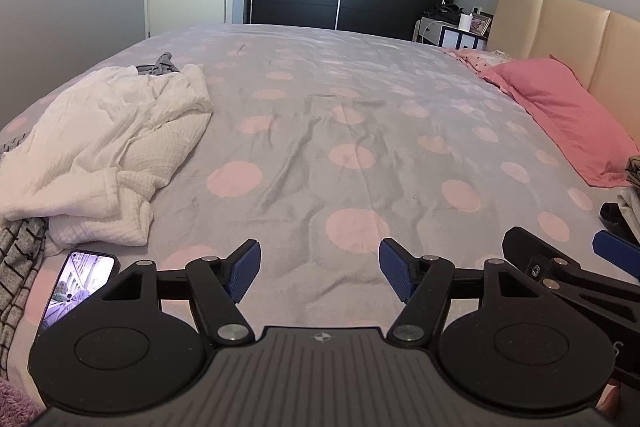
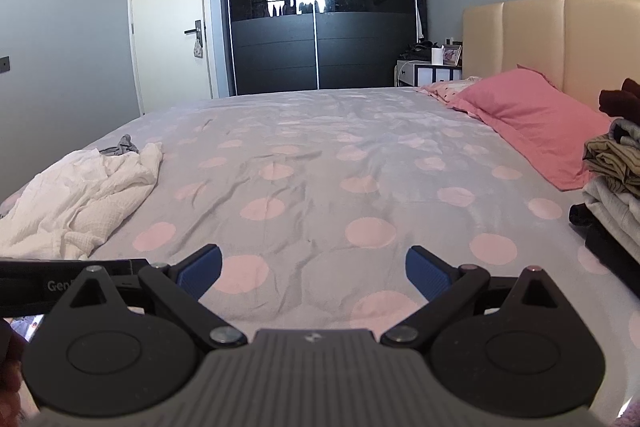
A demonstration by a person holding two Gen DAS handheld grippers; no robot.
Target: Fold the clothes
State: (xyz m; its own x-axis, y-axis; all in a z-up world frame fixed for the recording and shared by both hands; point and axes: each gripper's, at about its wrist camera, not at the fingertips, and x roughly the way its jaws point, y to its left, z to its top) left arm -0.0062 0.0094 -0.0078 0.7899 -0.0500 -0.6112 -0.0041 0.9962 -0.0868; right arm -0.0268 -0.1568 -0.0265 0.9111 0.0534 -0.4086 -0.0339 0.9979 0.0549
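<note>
A crumpled white garment lies on the left side of the polka-dot bedspread. A small grey garment peeks out behind it. A grey checked cloth sits at the near left. A stack of folded clothes rests at the right edge. My left gripper hovers over bare bedspread, open, with nothing between its blue pads. My right gripper is close beside it on the right, likewise open and empty.
A lit phone lies on the bed by the left gripper. A pink pillow leans at the beige headboard. A dark wardrobe, a white door and a nightstand stand beyond the bed.
</note>
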